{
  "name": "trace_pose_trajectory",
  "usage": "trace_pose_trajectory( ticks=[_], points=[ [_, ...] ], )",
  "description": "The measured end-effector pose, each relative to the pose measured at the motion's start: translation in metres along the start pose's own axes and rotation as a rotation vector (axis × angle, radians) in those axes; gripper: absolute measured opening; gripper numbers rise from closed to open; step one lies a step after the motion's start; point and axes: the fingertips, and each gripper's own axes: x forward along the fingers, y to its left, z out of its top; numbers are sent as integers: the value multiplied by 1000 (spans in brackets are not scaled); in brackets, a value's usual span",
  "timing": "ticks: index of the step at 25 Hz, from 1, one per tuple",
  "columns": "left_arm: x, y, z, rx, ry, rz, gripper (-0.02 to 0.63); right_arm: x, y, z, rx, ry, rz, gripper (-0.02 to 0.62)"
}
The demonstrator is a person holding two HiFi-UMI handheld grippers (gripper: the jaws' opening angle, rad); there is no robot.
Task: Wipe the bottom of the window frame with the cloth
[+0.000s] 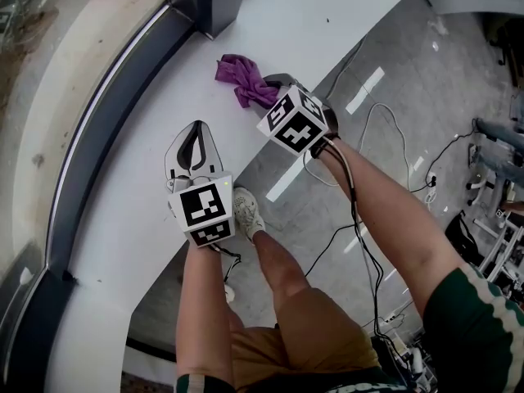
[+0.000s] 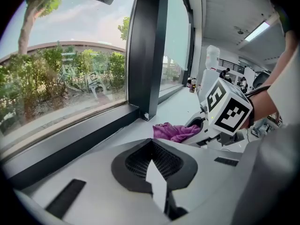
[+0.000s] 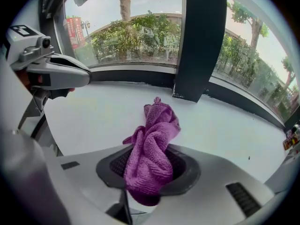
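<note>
Right hand-held gripper (image 3: 149,172), upper centre of the head view, is clamped on the bunched purple cloth (image 1: 241,79) over the white sill (image 1: 319,19), near the dark window frame (image 1: 115,97). Left hand-held gripper (image 1: 194,143), mid-frame, has its jaws together and holds nothing.

Right gripper (image 3: 149,171) pinching a purple cloth (image 3: 153,149) over a white sill (image 3: 93,114).

The jaws are closed on the cloth's lower end, which bulges out between the dark pads. The rest rises ahead of them in a twisted bunch, pointing toward a dark post (image 3: 199,41). A dark frame (image 3: 133,76) runs along the sill's far edge under the glass, with trees outside. The left gripper (image 3: 54,71) reaches in from the left, apart from the cloth.
</note>
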Motion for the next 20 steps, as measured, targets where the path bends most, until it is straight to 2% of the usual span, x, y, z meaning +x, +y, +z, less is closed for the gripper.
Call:
trace_pose_trajectory(
  ticks=[12,20],
  points=[
    [-21,18,-9,23,-12,33,3,7,43,11,-66,11,68,138],
    [-63,59,-29,15,-62,103,3,22,98,32,-157,20,120,138]
  ],
)
